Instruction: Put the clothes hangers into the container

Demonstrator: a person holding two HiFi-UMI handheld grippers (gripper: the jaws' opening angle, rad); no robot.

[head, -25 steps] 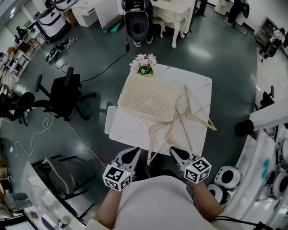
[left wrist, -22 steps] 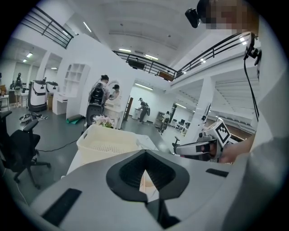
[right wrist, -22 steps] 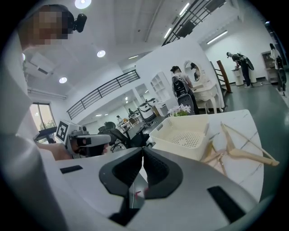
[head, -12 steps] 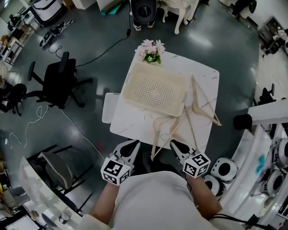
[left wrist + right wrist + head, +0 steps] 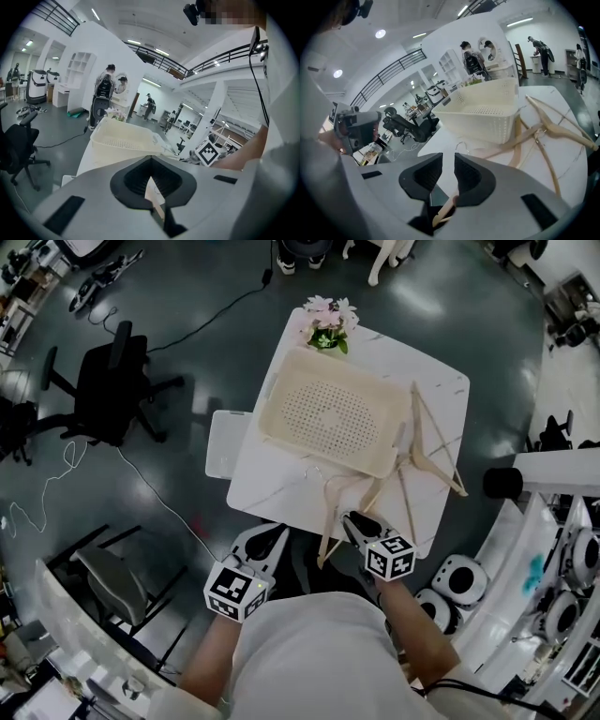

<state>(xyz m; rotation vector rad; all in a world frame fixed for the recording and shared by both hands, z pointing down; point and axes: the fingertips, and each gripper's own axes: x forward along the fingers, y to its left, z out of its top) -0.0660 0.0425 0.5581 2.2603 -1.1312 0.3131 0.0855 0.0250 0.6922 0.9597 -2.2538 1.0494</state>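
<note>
Ahead of both grippers stands the white marble-patterned square table (image 5: 270, 482). On it, beyond the right gripper (image 5: 352, 519), sits the empty cream perforated plastic basket (image 5: 324, 454). Between that gripper and the basket lie the pale wooden clothes hangers (image 5: 405, 474), none yet in the container. The nearest hanger's arm (image 5: 349, 510) runs lengthwise away from the right gripper toward the basket, and its near end shows just beneath the jaws. Those jaws have just been opening and stand slightly apart, pinching nothing. The left gripper (image 5: 270, 538) hangs beside the table's near corner, farther from the hangers, its jaws together and empty. The right hand looks better placed to take the hanger.
</note>
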